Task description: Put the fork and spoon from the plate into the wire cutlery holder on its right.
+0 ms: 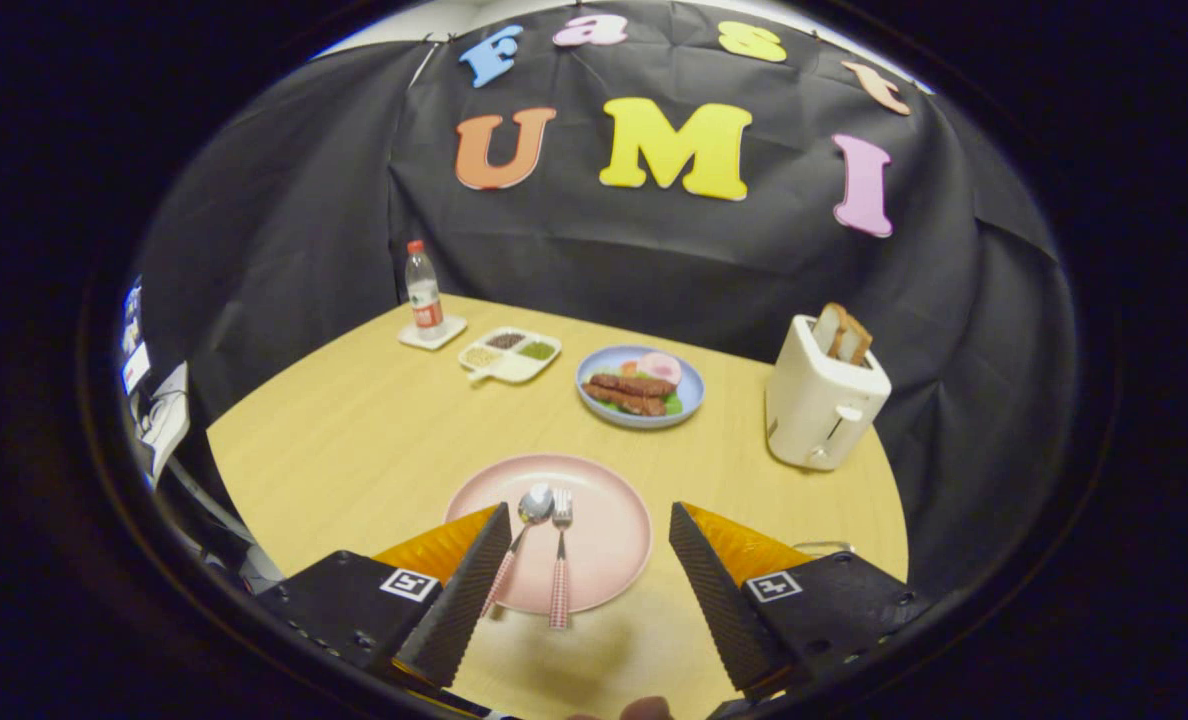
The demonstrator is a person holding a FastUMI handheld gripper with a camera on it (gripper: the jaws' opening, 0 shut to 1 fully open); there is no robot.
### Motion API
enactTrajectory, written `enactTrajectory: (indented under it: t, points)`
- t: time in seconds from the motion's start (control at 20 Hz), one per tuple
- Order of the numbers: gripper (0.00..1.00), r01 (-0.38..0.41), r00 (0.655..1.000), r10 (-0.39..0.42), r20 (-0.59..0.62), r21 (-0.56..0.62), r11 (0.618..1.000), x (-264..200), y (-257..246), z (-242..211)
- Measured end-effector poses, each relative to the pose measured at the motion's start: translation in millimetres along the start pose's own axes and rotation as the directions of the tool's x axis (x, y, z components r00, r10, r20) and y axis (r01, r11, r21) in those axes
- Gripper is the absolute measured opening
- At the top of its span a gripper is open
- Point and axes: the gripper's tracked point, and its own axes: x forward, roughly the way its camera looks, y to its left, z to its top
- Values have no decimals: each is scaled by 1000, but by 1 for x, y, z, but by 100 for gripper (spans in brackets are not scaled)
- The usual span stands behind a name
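Observation:
A pink plate lies on the wooden table just ahead of my fingers. On it rest a spoon and a fork, side by side, both with pink checked handles pointing toward me. My gripper hovers above the near edge of the plate, open, with nothing between its fingers. The left finger partly covers the spoon's handle. A thin wire piece, perhaps the rim of the cutlery holder, peeks out behind the right finger; the rest of it is hidden.
A white toaster with bread slices stands at the right. A blue plate of food sits beyond the pink plate. Further back left are a divided dish and a water bottle on a coaster.

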Motion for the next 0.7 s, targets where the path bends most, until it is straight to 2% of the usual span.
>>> enactTrajectory:
  t: [0.3,0.4,0.6,0.7]
  points:
    - [94,-20,987,11,-159,-51,999,36,14,-51]
    - [86,-18,977,2,-213,-73,997,46,14,-63]
    - [62,-34,959,10,-285,-79,996,60,21,-77]
    - [42,-36,951,6,-310,-91,995,65,23,-80]
